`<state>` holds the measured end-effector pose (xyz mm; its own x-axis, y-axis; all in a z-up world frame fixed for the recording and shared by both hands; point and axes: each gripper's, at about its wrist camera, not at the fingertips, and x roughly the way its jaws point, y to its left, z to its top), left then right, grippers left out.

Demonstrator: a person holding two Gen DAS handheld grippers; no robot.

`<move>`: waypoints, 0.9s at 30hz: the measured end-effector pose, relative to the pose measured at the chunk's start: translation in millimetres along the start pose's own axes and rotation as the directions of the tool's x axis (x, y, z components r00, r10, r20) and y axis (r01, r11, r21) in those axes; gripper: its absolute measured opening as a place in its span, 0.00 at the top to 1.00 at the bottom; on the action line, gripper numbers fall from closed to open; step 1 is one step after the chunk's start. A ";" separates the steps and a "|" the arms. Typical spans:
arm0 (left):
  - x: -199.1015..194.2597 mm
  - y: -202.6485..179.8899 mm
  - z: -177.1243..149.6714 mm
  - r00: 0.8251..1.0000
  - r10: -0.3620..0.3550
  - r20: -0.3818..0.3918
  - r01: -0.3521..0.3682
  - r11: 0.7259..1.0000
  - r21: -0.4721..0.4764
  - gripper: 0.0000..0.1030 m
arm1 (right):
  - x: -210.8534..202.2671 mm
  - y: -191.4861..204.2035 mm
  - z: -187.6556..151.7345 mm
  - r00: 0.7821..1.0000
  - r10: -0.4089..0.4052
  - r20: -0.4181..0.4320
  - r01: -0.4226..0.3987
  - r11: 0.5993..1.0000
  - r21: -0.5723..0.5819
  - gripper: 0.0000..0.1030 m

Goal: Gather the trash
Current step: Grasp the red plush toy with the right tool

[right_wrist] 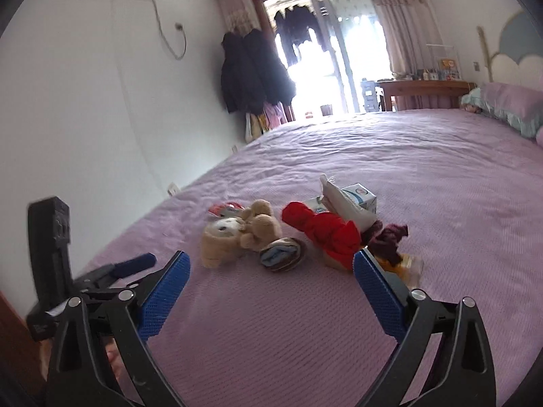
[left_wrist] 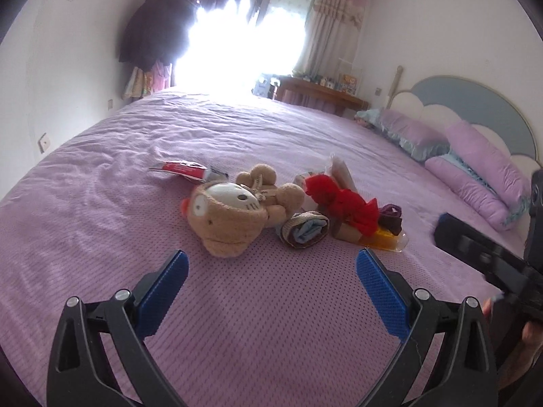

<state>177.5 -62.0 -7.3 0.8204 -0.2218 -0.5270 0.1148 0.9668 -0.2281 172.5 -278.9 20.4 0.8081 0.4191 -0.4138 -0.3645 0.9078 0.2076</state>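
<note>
A small pile lies on the purple bed (left_wrist: 237, 305). A red snack wrapper (left_wrist: 183, 169) lies at the pile's far left. A blue-and-white carton (right_wrist: 359, 198) and a white bag (right_wrist: 342, 203) sit at the back. An orange plastic wrapper (left_wrist: 385, 239) lies at the right. Among them are a tan plush toy (left_wrist: 230, 210), rolled socks (left_wrist: 305, 230), red cloth (left_wrist: 342, 205) and maroon cloth (right_wrist: 387, 239). My left gripper (left_wrist: 271, 263) is open and empty, just short of the plush. My right gripper (right_wrist: 271, 263) is open and empty, just short of the pile.
Purple pillows (left_wrist: 475, 169) and a blue headboard (left_wrist: 492, 108) lie at the right. A wooden desk (right_wrist: 424, 91) stands beyond the bed. Dark coats (right_wrist: 251, 68) hang by the bright balcony door. The other gripper shows at each view's edge (left_wrist: 482, 254).
</note>
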 end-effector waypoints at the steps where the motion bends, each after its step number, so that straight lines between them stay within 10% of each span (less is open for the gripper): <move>1: 5.0 -0.6 0.1 1.000 -0.003 -0.007 0.003 1.000 0.005 0.04 | 12.0 -0.9 2.4 0.999 -0.008 -0.032 0.007 0.999 -0.038 0.27; 17: 44.9 -6.6 -2.2 0.997 -0.034 -0.071 0.037 0.998 0.046 0.04 | 94.4 -26.2 22.2 0.980 -0.122 -0.156 0.095 0.981 -0.170 0.45; 27: 52.5 -8.5 -0.5 0.995 -0.035 -0.094 0.039 0.998 0.043 0.04 | 118.6 -30.7 15.3 0.962 -0.149 -0.229 0.104 0.975 -0.199 0.73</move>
<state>219.3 -81.9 -33.4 0.7600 -0.2660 -0.5930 0.1709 0.9621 -0.2126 286.6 -257.3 -21.5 0.7256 0.2716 -0.6323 -0.3632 0.9315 -0.0168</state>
